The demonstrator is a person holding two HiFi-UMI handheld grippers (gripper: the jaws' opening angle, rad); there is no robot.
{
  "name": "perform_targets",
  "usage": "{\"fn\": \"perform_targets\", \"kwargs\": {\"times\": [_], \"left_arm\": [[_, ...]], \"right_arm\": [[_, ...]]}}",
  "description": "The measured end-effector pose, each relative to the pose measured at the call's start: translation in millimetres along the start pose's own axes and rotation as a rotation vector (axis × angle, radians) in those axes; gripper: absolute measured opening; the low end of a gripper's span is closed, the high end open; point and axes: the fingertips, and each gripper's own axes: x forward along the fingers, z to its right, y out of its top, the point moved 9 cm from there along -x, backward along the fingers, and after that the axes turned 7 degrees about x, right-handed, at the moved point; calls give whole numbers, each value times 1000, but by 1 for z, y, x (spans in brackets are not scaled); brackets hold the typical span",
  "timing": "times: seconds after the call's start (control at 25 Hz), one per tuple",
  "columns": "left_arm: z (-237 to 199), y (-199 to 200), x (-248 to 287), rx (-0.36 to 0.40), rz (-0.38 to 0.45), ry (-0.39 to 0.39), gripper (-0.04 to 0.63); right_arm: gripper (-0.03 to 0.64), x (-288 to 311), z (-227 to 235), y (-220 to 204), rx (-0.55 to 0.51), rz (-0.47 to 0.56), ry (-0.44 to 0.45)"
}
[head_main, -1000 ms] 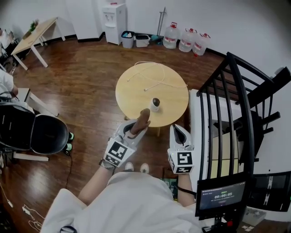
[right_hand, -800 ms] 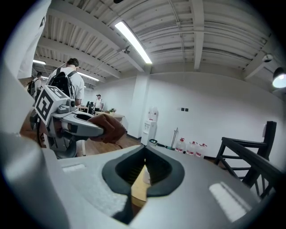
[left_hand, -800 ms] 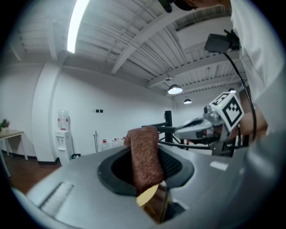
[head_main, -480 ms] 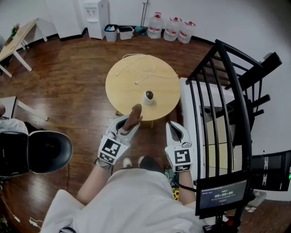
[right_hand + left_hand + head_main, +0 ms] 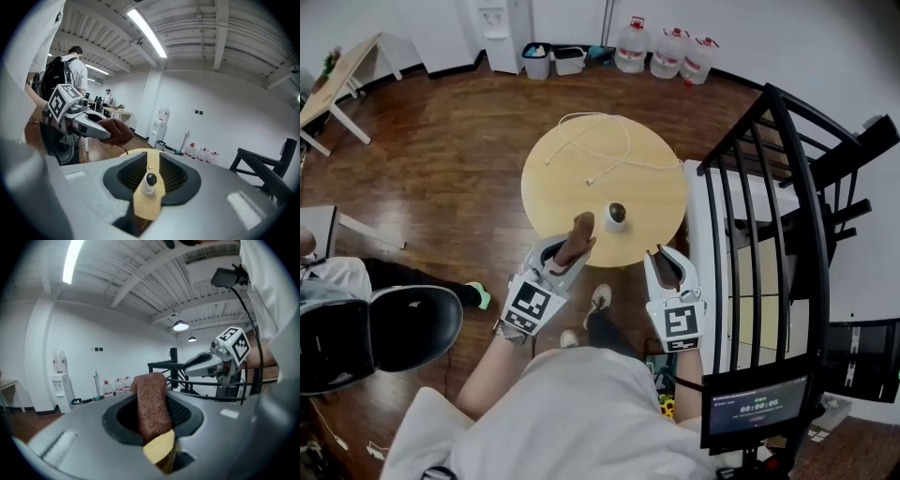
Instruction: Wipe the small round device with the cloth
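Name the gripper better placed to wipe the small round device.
Left. The left gripper is shut on the brown cloth, close to the device. The right gripper, jaws just opening, has nothing between them; the device sits ahead.

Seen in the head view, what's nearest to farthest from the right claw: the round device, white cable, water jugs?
The right claw, jaws just opening and empty, is at the near edge of the table.
1. Round device, just ahead on the table.
2. White cable, across the tabletop's far half.
3. Water jugs, by the far wall.
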Motion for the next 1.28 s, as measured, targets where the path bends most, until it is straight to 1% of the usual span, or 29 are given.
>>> {"fn": "perform_targets", "kwargs": {"times": [0.12,0.24,0.32,0.4,0.48,0.6,0.68,0.72,0.8,0.88,0.96,1.04,1.08,1.16,1.28], "left_arm": [[-11,3,19,13,-11,-43,129],[-19,7,50,53,-40,-121,129],[-20,4,72,82,-87,-167,129],[-21,-7,89,116,-159,-193,129],[-24,-14,97,163,-218,-214,130],[-32,-14,96,248,-271,-250,129],[-40,-14,97,280,-298,-268,129],[-44,-16,99,271,-304,-285,129],[-48,-22,103,205,-304,-354,127],[-53,-30,111,112,-311,-457,127],[-60,-32,119,43,-334,-558,127],[-63,-30,128,11,-356,-651,127],[-61,-31,132,2,-369,-696,127],[-57,-40,140,-11,-405,-768,127],[-57,-54,156,-33,-469,-820,127]], "right_arm": [[154,26,3,2,-16,-19,70],[206,52,10,-4,-73,-76,134],[231,67,20,-15,-112,-135,177],[239,79,29,-24,-131,-197,189],[241,89,33,-31,-101,-245,184],[241,98,26,-36,-9,-281,186],[241,110,21,-38,41,-294,200],[241,116,18,-40,59,-302,208],[245,127,12,-50,69,-332,220],[263,138,5,-59,31,-390,236],[284,149,-5,-66,-36,-447,258],[300,156,-11,-71,-69,-487,262],[308,158,-14,-75,-65,-500,254],[317,164,-17,-82,-23,-511,221],[319,174,-14,-89,58,-510,177]]}}
